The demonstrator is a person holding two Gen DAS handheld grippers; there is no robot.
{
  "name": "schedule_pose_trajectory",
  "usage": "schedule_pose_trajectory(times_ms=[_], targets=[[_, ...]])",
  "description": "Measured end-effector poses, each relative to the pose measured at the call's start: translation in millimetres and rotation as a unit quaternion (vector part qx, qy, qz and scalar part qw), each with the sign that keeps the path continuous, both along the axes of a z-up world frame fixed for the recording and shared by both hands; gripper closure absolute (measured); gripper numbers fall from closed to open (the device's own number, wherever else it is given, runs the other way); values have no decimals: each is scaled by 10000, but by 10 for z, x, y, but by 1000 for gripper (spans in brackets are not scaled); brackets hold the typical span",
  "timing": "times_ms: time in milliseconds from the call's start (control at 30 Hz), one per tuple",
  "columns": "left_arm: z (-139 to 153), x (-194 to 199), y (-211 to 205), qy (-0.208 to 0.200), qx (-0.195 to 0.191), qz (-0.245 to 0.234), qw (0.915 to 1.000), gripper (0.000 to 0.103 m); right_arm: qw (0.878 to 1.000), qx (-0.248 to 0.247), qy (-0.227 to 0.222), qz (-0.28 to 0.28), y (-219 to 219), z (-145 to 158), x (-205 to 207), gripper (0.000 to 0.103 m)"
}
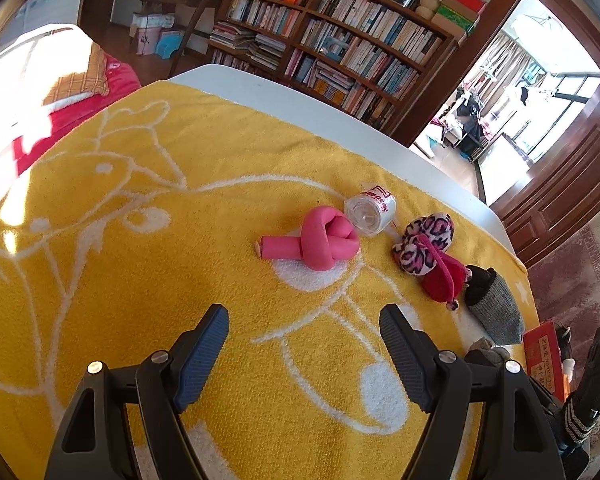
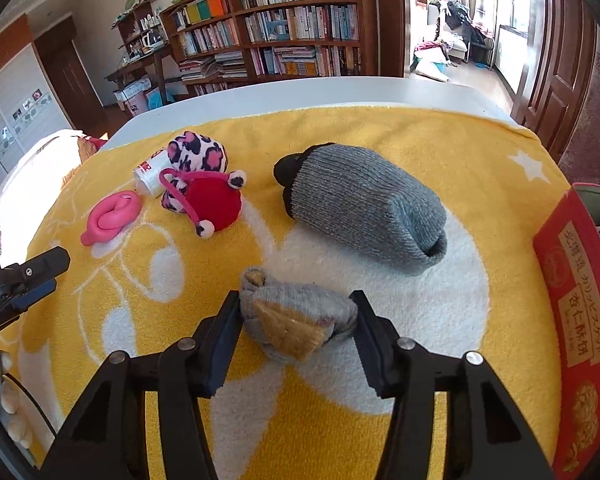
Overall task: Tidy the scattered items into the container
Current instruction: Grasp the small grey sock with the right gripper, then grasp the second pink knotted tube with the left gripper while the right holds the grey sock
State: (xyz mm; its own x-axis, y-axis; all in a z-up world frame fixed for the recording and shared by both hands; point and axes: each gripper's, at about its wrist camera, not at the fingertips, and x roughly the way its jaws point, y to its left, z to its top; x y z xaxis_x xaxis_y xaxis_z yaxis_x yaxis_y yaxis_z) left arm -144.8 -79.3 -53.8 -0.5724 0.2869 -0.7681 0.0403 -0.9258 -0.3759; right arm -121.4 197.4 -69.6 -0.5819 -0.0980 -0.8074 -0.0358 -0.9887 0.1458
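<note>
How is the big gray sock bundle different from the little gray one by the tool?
The big gray sock bundle is darker gray with black ends poking out; the little gray sock bundle is paler with tan patches. The big one lies free; the little one sits between the right tool's pads. Both rest on the yellow towel.

- My grippers: black frames; the left gripper [image 1: 304, 354] and the right gripper [image 2: 296, 340] both have dark blue ribbed pads.
- The towel [image 1: 148, 264] under everything is bright yellow with white line drawings, white blotches and 1 white star.
- The knotted tube [image 1: 320, 242] is solid hot pink.
- The small roll [image 1: 372, 212] is clear and white with red print.
- The plush slipper [image 2: 204, 184] is pink-and-white leopard print with black spots, lined deep red.
- The big sock bundle [image 2: 364, 208] is heathered grey knit with a black end.
- The small sock bundle [image 2: 296, 320] is pale grey with tan patches.
- The box [image 2: 572, 280] is red with gold lettering.
- The table edge [image 2: 300, 92] is white.
</note>
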Motion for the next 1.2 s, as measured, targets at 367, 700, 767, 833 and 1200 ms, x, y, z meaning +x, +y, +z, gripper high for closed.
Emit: schedule_pose_trajectory(times_ms=[367, 700, 767, 833, 1200], targets=[[38, -131, 126, 0, -607, -129, 9981, 24, 9997, -234, 73, 47, 84, -14, 44, 47], [-3, -589, 331, -22, -1144, -386, 9927, 24, 9994, -334, 86, 70, 103, -19, 46, 47], [-33, -642, 386, -33, -1204, -459, 9917, 24, 9994, -332, 90, 75, 99, -15, 44, 47], [-73, -689, 430, -50, -1332, -486, 9899, 24, 9994, -326, 92, 75, 97, -14, 45, 47], [-229, -825, 408, 17, -1409, -449, 9890, 24, 9996, -231, 136, 90, 78, -2, 52, 47]])
